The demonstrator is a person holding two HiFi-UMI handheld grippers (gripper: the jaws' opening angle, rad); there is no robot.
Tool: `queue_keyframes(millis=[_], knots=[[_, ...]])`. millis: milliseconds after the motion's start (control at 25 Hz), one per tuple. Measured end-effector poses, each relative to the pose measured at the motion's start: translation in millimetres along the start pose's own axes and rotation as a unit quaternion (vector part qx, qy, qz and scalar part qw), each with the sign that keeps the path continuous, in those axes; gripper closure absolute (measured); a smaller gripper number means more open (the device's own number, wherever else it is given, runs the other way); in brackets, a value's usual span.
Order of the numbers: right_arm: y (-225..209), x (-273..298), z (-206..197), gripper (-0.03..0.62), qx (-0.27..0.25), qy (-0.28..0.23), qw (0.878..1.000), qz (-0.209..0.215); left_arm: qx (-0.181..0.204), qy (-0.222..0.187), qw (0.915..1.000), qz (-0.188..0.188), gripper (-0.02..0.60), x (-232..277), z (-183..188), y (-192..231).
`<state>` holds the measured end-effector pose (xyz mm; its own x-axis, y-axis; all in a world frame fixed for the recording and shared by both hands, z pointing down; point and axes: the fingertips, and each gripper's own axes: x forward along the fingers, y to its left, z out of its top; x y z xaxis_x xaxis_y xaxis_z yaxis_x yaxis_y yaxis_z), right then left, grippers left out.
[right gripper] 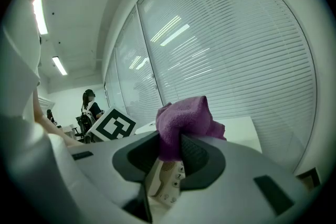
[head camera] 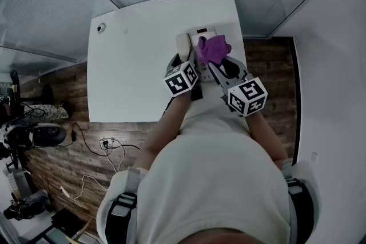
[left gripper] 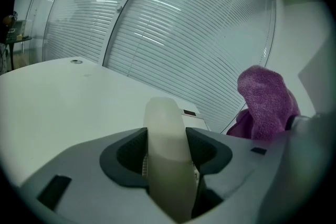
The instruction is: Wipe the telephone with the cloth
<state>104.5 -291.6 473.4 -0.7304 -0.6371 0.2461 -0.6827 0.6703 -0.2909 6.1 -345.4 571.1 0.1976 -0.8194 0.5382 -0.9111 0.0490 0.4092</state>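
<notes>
Person's torso [head camera: 211,180] fills the lower head view. Left gripper [left gripper: 167,149] is clamped on the cream handset [left gripper: 165,123] of the telephone [head camera: 201,32], which sits near the far right edge of the white table [head camera: 131,66]. Right gripper [right gripper: 170,152] pinches the purple cloth [right gripper: 184,118], bunched directly above the keypad [right gripper: 170,182].

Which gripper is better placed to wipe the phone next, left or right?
Right, probably. The right gripper is shut on the cloth, with the keypad just below its jaws. The left gripper is shut on the handset and has no cloth.
</notes>
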Motion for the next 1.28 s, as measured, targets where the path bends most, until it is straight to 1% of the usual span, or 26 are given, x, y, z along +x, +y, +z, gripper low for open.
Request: queue_keyframes(millis=[160, 400, 560, 680, 760, 800, 920, 1120, 1280], knots=[[-0.1, -0.1, 1.3, 0.473, 0.0, -0.002, 1.0, 0.003, 0.0, -0.003, 0.9998, -0.021, 0.35, -3.1, 3.0, -8.7], [2.8, 0.2, -2.9, 0.473, -0.001, 0.0, 1.0, 0.0, -0.011, -0.014, 0.9994, -0.03, 0.35, -15.7, 5.1, -7.4], [8.6, -3.6, -3.4, 0.473, 0.0, -0.002, 1.0, -0.007, -0.008, -0.027, 0.9988, -0.04, 0.356, -33.7, 12.3, -6.7], [16.3, -10.6, -6.3, 0.473, -0.002, -0.004, 1.0, -0.01, -0.002, -0.038, 0.9981, -0.048, 0.412, -52.9, 13.7, -8.2], [22.1, -14.8, -8.6, 0.473, -0.003, -0.004, 1.0, -0.012, 0.002, -0.042, 0.9976, -0.054, 0.461, -65.3, 13.2, -8.7], [25.6, -15.8, -9.4, 0.473, -0.003, -0.003, 1.0, -0.013, 0.004, -0.042, 0.9975, -0.057, 0.485, -70.9, 13.0, -8.0], [37.5, -14.6, -10.6, 0.473, -0.002, -0.001, 1.0, -0.018, 0.008, -0.035, 0.9975, -0.061, 0.527, -84.9, 12.9, -0.1], [60.9, -19.1, -17.2, 0.473, 0.001, 0.001, 1.0, -0.023, 0.007, -0.024, 0.9966, -0.079, 0.558, -111.4, 5.5, 11.3], [82.9, -23.7, -26.5, 0.473, 0.003, 0.006, 1.0, -0.025, 0.026, -0.018, 0.9952, -0.093, 0.56, -133.0, 0.6, 18.6]])
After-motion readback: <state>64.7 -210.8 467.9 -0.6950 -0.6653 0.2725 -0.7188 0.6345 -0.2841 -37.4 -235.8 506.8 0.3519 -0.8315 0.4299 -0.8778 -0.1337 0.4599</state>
